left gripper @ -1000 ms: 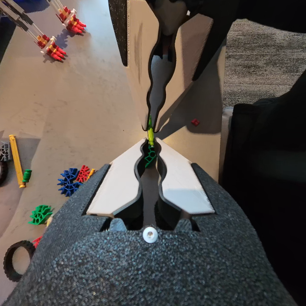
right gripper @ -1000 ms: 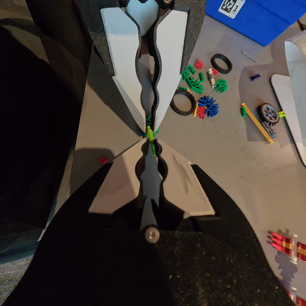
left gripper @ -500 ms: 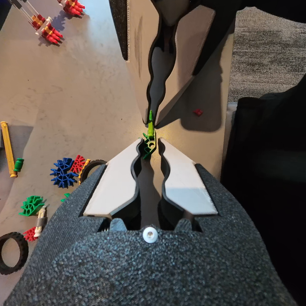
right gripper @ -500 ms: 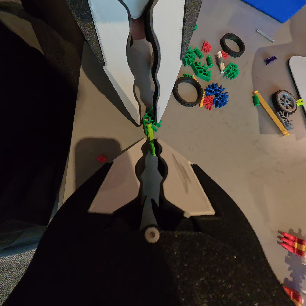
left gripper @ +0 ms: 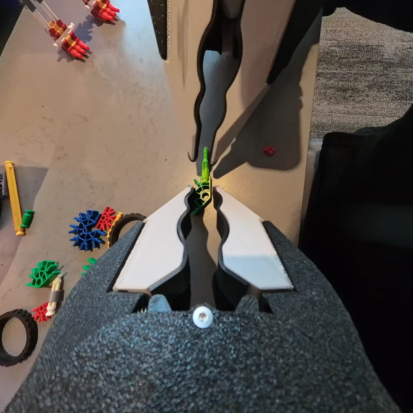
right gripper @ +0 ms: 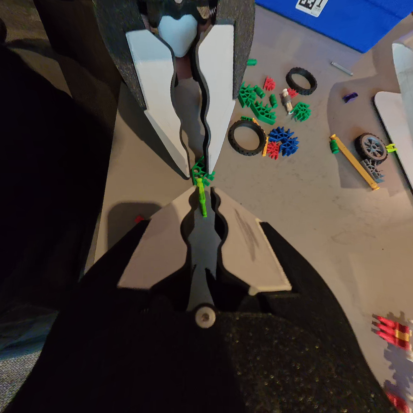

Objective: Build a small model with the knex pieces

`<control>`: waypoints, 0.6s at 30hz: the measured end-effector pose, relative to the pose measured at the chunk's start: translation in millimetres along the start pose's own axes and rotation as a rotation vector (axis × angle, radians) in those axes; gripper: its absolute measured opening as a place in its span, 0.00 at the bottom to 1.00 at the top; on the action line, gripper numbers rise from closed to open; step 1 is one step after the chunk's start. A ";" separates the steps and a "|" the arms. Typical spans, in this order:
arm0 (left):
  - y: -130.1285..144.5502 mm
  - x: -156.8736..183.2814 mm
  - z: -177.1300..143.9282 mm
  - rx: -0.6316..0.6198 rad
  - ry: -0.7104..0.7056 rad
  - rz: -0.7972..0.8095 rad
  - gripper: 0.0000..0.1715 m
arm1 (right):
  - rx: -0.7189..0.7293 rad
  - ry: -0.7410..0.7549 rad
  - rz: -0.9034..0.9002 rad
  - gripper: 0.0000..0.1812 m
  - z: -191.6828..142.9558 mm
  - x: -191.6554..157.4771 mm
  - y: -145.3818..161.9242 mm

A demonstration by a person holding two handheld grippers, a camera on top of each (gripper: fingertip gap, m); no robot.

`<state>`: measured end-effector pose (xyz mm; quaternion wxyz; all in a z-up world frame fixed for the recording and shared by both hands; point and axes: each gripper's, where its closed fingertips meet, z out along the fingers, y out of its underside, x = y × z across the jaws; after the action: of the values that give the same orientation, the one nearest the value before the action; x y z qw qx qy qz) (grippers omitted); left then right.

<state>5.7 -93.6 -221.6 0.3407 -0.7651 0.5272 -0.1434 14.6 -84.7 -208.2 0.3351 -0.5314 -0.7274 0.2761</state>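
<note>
- Since a second ago the left gripper point(left gripper: 203, 190) has let its jaws part. The dark green connector point(left gripper: 202, 197), then pinched edge-on, now shows its flat face.
- The left jaws stand slightly apart. The connector sits between their tips, touching one finger, with a sliver of gap at the other.
- A lime green rod point(left gripper: 205, 167) is plugged into the connector and points away towards the right gripper point(right gripper: 203, 188).
- The right jaws are also a little apart. The rod's free end lies between the tips, and we see a gap beside it on each side.
- The two grippers face each other tip to tip over a pale grey table point(left gripper: 100, 134), close to its edge.
- We cannot tell whether the joined pieces rest on the table.
- A small red piece point(left gripper: 269, 150) lies near the edge, in shadow.
- Well apart to one side lie blue snowflake connectors point(right gripper: 283, 140), a black tyre point(right gripper: 245, 137), a yellow rod point(right gripper: 353, 162) and a grey-hubbed wheel point(right gripper: 372, 148).
</note>
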 end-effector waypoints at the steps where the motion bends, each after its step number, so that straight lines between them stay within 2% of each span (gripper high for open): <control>1: 0.0 -0.1 0.0 0.001 -0.001 -0.001 0.09 | 0.002 0.001 -0.001 0.03 0.4 0.5 -1.0; 4: -0.1 0.0 0.4 0.003 -0.003 -0.001 0.08 | -0.009 0.003 -0.011 0.00 3.6 1.7 -2.2; 18: -0.2 0.0 0.9 0.012 -0.011 -0.005 0.07 | -0.055 -0.081 0.002 0.00 13.2 -5.1 -0.9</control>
<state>6.3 -93.3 -222.1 0.3477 -0.7651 0.5227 -0.1431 4.8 -90.4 -216.7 0.2903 -0.5297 -0.7470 0.2777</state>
